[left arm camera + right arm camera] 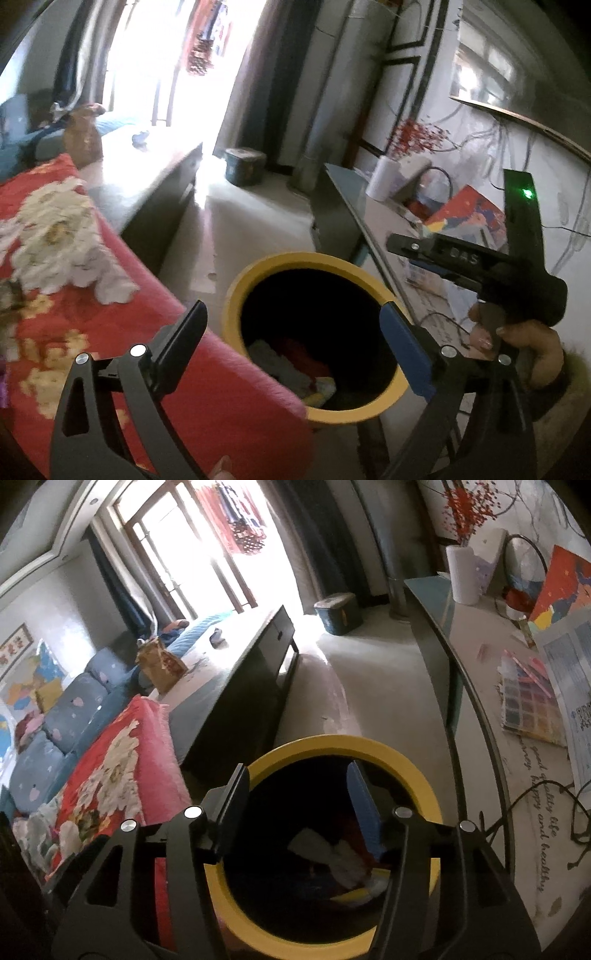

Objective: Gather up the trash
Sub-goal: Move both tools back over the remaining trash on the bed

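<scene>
While both grippers hang over a yellow-rimmed bin (317, 410), neither one has hold of anything. Seen from its own wrist camera, the left gripper (295, 347) stands spread very wide, its 2 fingers straddling the bin's dark mouth, with nothing between them. The right gripper (295, 805) is parted about halfway, also empty, and points down into the same opening; in the left view it shows at the right, gripped by a hand (532, 343).

Inside the bin lies collected trash (343, 856): white crumpled paper, something red and a scrap of yellow, low down in the dark.

To the left of the bin, and touching its side, is a red floral blanket (207, 384). On it, well apart from the bin, lies a heap of crumpled white tissue (74, 240), blurred, which I judge to be the trash left to collect. It lies up and to the left of both grippers, and its long axis looks to run along the blanket's length. The left gripper looks nearer to it, so the next reach probably belongs to that hand.

To the right stands a long table (480, 686) with papers and a white roll, no part of the job.
</scene>
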Motion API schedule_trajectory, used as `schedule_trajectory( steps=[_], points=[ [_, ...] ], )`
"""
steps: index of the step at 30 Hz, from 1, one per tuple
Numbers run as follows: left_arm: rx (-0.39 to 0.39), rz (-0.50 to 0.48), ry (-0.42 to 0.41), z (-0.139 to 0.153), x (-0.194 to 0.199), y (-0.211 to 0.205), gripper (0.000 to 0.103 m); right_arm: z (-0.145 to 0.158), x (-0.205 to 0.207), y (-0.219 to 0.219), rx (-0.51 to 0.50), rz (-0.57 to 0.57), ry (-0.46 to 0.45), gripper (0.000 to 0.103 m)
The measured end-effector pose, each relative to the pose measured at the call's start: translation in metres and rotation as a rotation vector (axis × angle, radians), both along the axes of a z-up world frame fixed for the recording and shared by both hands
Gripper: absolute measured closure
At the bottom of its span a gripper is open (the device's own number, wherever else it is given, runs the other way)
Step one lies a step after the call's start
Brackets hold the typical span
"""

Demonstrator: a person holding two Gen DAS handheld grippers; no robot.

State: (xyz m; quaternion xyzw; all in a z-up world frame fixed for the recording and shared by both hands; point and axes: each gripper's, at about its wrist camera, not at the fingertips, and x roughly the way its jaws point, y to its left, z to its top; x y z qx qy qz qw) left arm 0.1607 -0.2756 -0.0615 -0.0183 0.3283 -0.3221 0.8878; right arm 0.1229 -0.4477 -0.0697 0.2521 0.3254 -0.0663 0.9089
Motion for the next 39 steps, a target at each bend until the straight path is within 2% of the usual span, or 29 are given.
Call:
schedule_trajectory(
  steps=[10, 24, 39],
  points=[
    [-0.019, 0.129, -0.043, 0.023, -0.004, 0.050, 0.011, 0.016, 0.001, 0.028, -0.016, 0.080, -0.032, 0.047],
    [-0.041, 0.287, -0.104, 0.045, -0.011, 0.117, 0.011, 0.033, -0.001, 0.082, -0.043, 0.229, -0.075, 0.047],
    [-0.066, 0.446, -0.144, 0.058, -0.019, 0.186, 0.011, 0.045, -0.001, 0.177, -0.112, 0.504, -0.090, 0.047]
  ],
)
